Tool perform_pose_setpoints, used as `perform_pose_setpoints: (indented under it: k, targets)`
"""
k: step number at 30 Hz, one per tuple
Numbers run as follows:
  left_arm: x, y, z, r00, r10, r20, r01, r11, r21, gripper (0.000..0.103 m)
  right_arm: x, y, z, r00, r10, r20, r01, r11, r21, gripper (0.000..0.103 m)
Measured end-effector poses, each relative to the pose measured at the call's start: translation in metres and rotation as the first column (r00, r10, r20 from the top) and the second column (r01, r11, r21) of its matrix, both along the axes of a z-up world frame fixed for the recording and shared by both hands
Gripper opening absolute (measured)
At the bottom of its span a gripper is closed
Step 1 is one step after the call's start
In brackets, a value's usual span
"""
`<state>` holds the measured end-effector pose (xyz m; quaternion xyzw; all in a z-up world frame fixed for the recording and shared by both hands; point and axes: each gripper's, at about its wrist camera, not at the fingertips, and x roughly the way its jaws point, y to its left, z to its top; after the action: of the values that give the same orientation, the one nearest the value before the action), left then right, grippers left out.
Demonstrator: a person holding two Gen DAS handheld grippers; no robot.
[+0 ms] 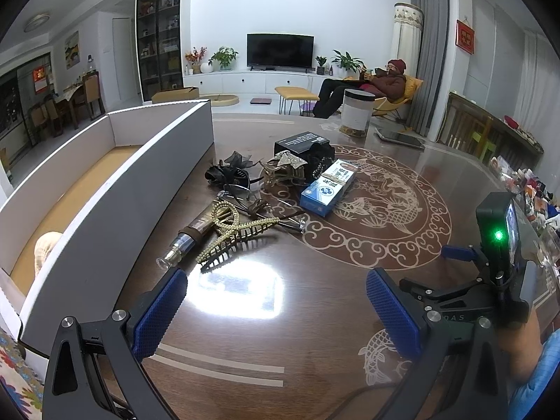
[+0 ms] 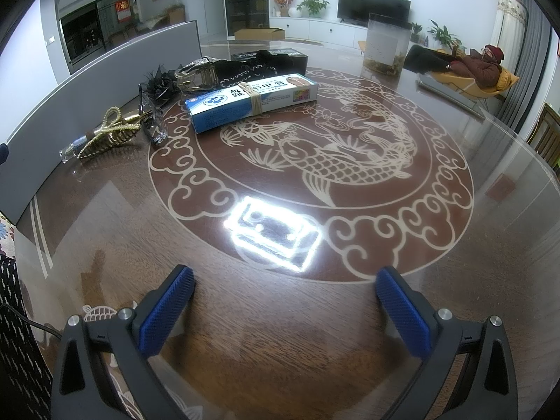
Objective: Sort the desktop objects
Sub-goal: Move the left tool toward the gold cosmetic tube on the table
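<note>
Far across the room a television (image 1: 280, 50) stands on a white cabinet (image 1: 252, 82), potted plants (image 1: 224, 57) beside it. At far right, a person (image 1: 379, 84) reclines in a yellow chair (image 1: 413, 89).

tray (image 1: 105, 189) left of clutter (image 1: 266, 182), on table (image 1: 315, 315)

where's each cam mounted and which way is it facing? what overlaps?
Left wrist: on the left gripper, looking forward over the table at the gold hair claw and long box; own blue pads open, the right gripper's body and a hand at right.
Right wrist: on the right gripper, low over the table's fish inlay; own blue pads open.
Shared: the hair claw, blue medicine box, TV, seated person.
</note>
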<state>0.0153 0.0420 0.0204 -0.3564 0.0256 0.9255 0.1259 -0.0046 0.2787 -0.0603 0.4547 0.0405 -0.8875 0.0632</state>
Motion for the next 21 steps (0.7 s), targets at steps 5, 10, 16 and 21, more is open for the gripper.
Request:
perform_pose_setpoints:
  k: [5, 10, 16, 21]
  targets:
    - [0.0, 0.001, -0.001, 1.0, -0.005, 0.001, 0.005, 1.0, -0.001, 0.103, 0.0, 0.0, 0.0, 1.0, 0.0, 0.0, 0.0, 1.0, 0.0, 0.103]
    - [0.001, 0.002, -0.001, 1.0, -0.013, 0.0, 0.013, 1.0, -0.005, 0.103, 0.0, 0.0, 0.0, 1.0, 0.0, 0.0, 0.0, 1.0, 0.0, 0.103]
    - [-0.002, -0.006, 0.001, 1.0, -0.03, 0.004, 0.03, 0.999, -0.034, 0.103, 0.0, 0.0, 0.0, 1.0, 0.0, 0.0, 0.0, 1.0, 0.0, 0.103]
    - [-0.014, -0.055, 0.011, 1.0, 0.016, 0.01, -0.016, 1.0, 0.003, 0.103, 0.0, 0.0, 0.0, 1.0, 0.0, 0.0, 0.0, 1.0, 0.0, 0.103]
